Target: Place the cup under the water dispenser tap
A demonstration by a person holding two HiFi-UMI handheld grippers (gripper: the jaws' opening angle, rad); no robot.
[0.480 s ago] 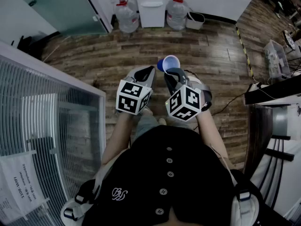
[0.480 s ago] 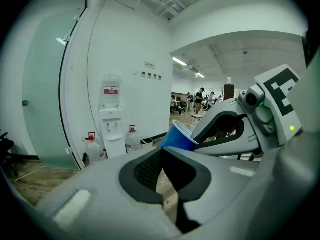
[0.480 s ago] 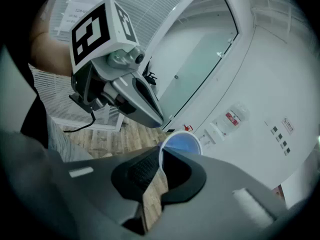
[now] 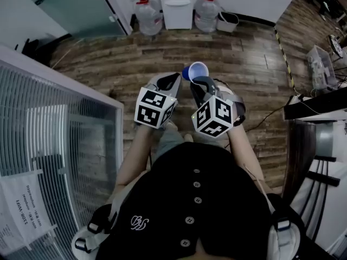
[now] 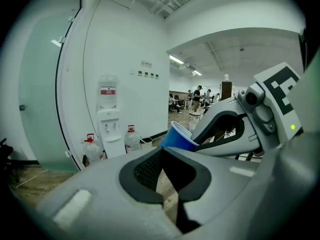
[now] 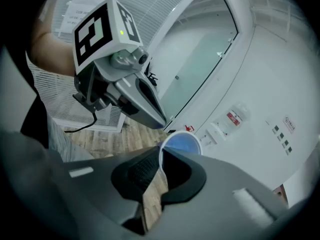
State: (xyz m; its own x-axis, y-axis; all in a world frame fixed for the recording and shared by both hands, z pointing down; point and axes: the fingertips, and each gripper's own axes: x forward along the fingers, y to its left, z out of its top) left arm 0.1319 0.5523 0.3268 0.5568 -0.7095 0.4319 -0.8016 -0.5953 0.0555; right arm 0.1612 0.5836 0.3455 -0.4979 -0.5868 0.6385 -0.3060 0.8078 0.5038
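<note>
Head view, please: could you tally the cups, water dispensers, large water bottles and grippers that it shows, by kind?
blue cup: 1
water dispenser: 1
large water bottles: 2
grippers, the left gripper and the right gripper: 2
Total: 6
</note>
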